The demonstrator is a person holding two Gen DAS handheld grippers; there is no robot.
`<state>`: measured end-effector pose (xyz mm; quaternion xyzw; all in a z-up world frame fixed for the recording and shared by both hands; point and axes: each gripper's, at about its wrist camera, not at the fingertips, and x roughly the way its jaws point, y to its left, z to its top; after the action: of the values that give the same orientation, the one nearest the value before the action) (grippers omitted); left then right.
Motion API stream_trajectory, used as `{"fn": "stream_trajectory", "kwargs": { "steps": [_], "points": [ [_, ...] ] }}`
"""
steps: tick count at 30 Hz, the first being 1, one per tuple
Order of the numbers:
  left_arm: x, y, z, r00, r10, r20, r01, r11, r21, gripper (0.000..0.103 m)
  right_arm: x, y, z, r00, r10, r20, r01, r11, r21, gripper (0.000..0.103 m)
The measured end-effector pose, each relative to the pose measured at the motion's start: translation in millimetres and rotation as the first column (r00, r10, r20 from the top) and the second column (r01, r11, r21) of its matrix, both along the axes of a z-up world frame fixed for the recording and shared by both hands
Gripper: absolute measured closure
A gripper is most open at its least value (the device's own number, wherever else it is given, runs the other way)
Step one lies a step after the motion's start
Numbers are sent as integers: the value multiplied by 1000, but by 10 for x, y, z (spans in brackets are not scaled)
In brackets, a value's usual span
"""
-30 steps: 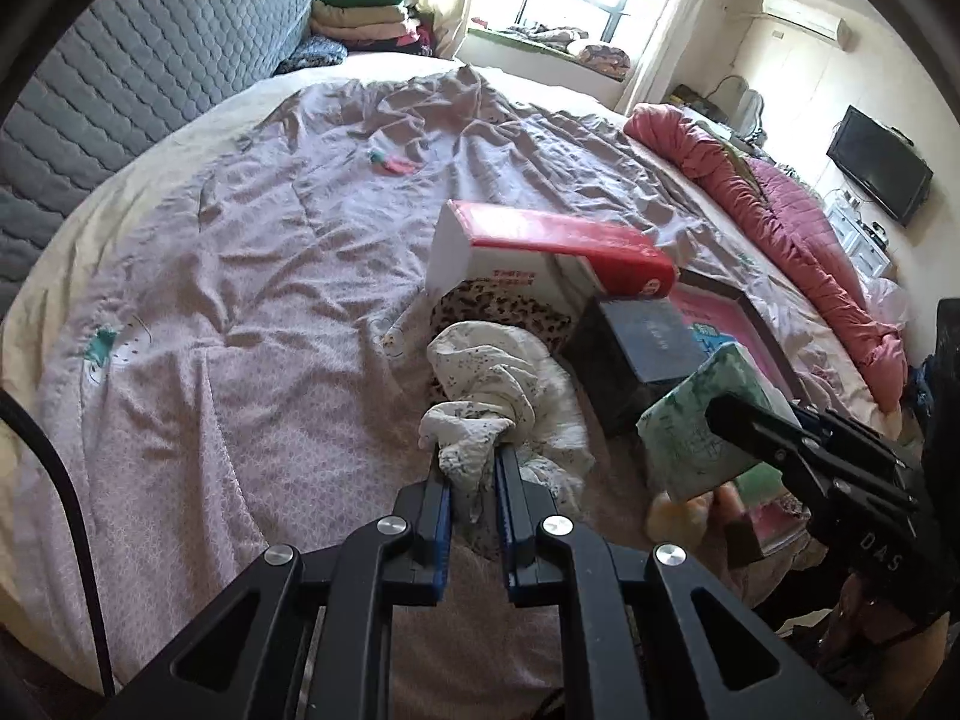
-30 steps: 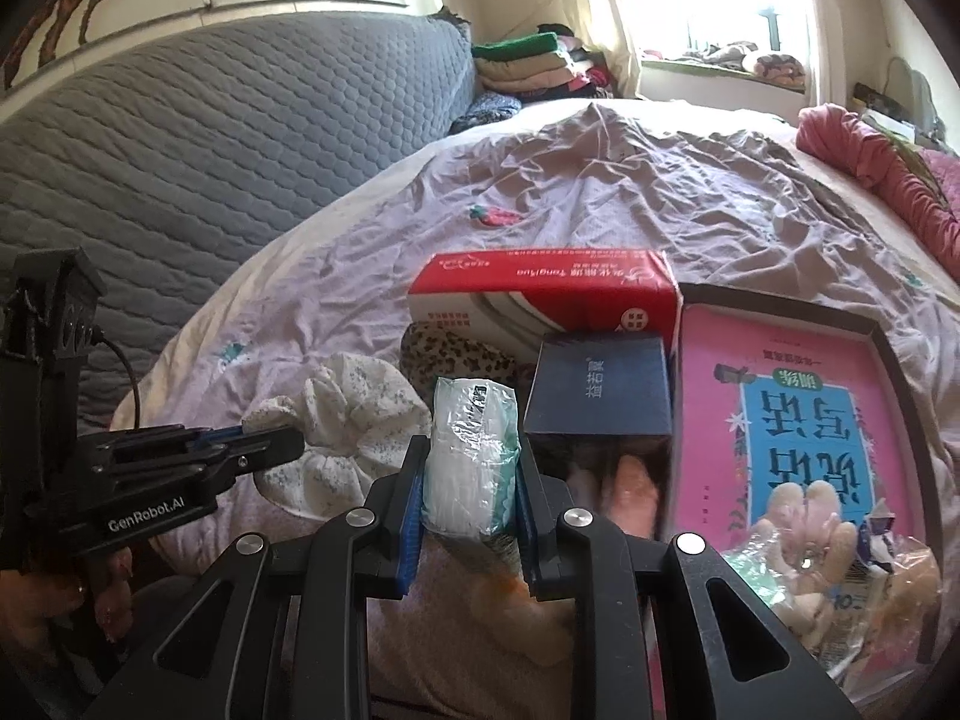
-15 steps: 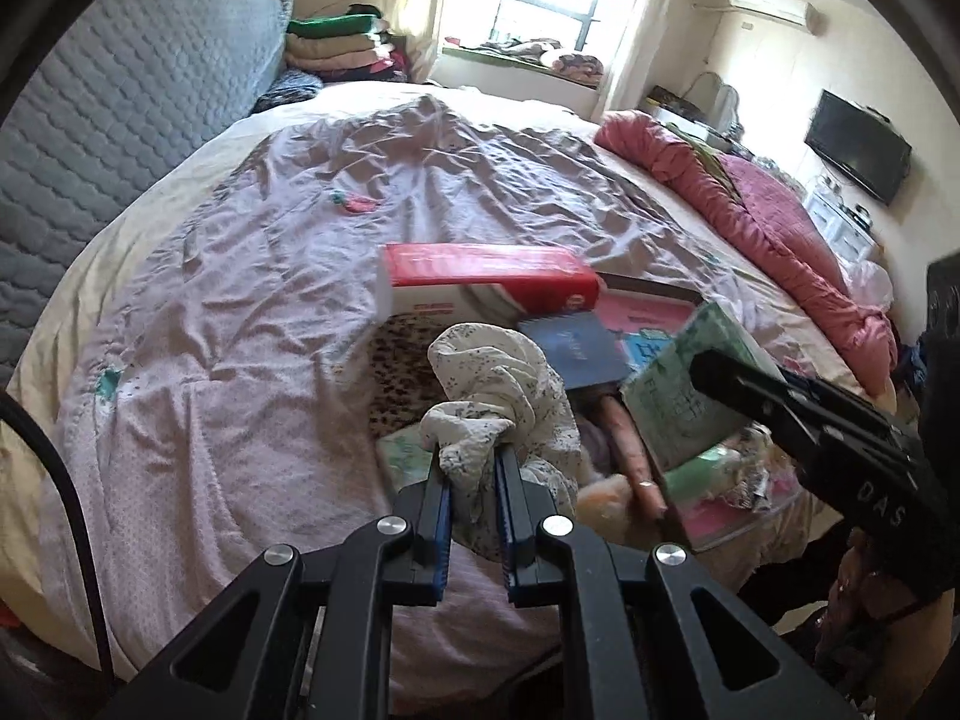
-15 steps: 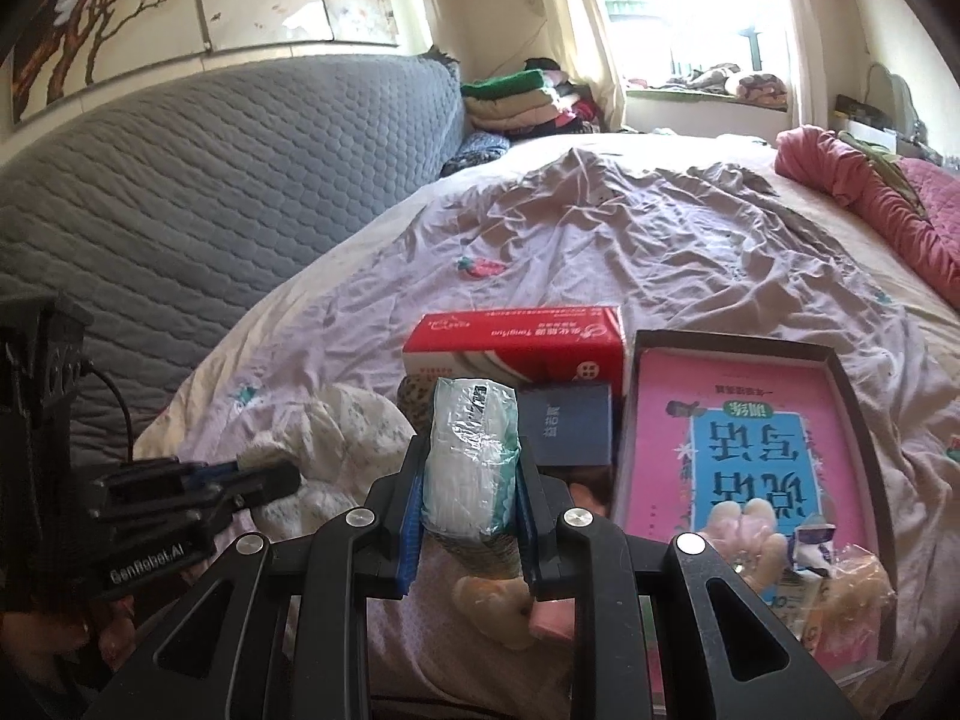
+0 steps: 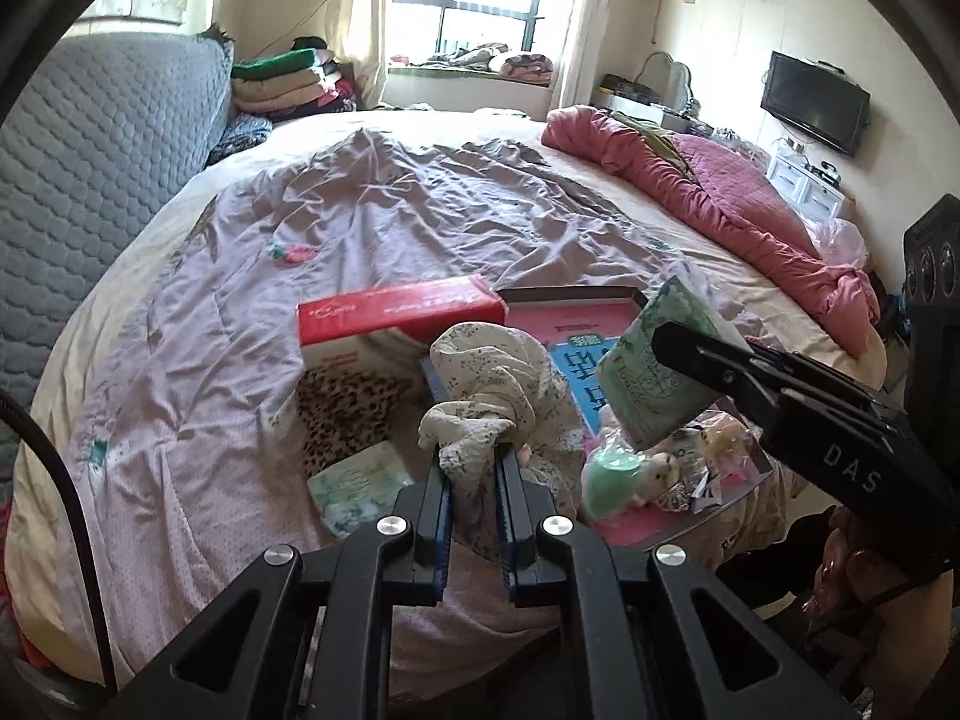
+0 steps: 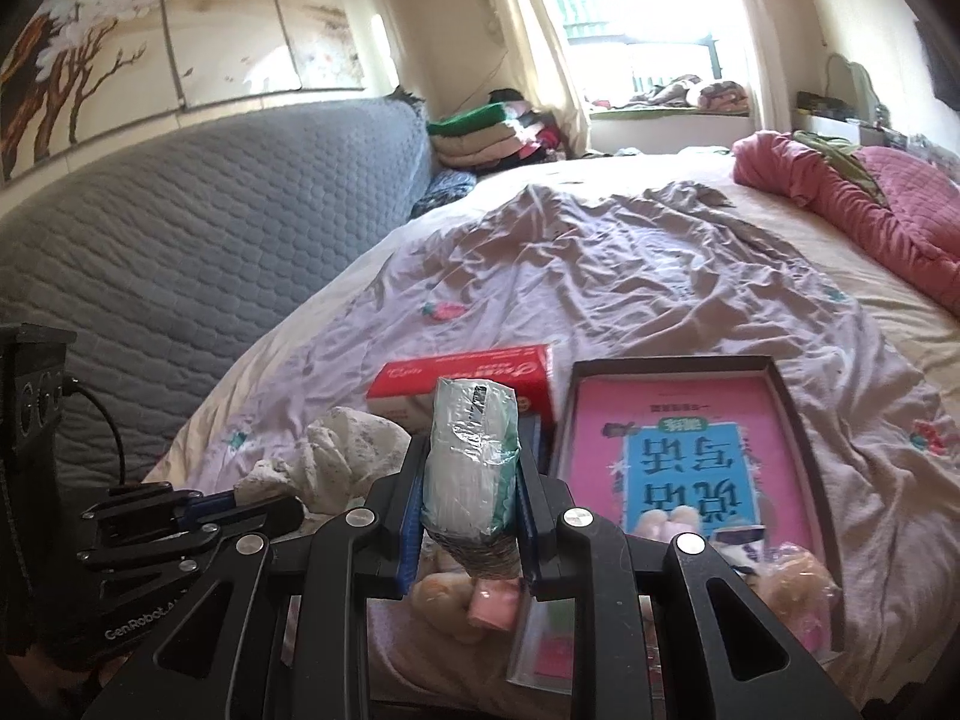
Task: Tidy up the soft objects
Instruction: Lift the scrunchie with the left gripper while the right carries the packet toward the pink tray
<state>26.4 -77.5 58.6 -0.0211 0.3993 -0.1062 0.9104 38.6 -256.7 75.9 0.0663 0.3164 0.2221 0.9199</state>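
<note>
Two soft items are held lifted over the near edge of the bed [image 5: 372, 228]. A floral cloth [image 5: 486, 384] is pinched by a bunched corner between the nearly closed fingers of the left gripper [image 5: 470, 462]. A tissue pack [image 6: 471, 456] is clamped upright between the fingers of the right gripper [image 6: 471, 480]. A red box [image 5: 396, 315], a pink book [image 6: 690, 444] in its tray, a leopard cloth [image 5: 345, 414] and a second pack [image 5: 360, 483] lie below. The carrying step is judged to be in hand; next, a set-down spot for each held item is called for, clear of the hard items
</note>
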Motion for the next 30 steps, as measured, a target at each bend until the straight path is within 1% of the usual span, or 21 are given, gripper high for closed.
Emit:
{"fn": "stream_trajectory", "kwargs": {
  "steps": [13,23,30],
  "points": [
    [61,-307,167,999,-45,15,45,999,1,90,-53,-461,176,995,-98,32,97,995,31,77],
    [100,-637,338,994,-94,47,93,995,26,90,-84,-714,249,988,-147,49,144,988,59,77],
    [145,-884,421,990,-128,55,126,991,35,90,-105,-834,284,984,-171,57,167,984,65,77]
  ]
}}
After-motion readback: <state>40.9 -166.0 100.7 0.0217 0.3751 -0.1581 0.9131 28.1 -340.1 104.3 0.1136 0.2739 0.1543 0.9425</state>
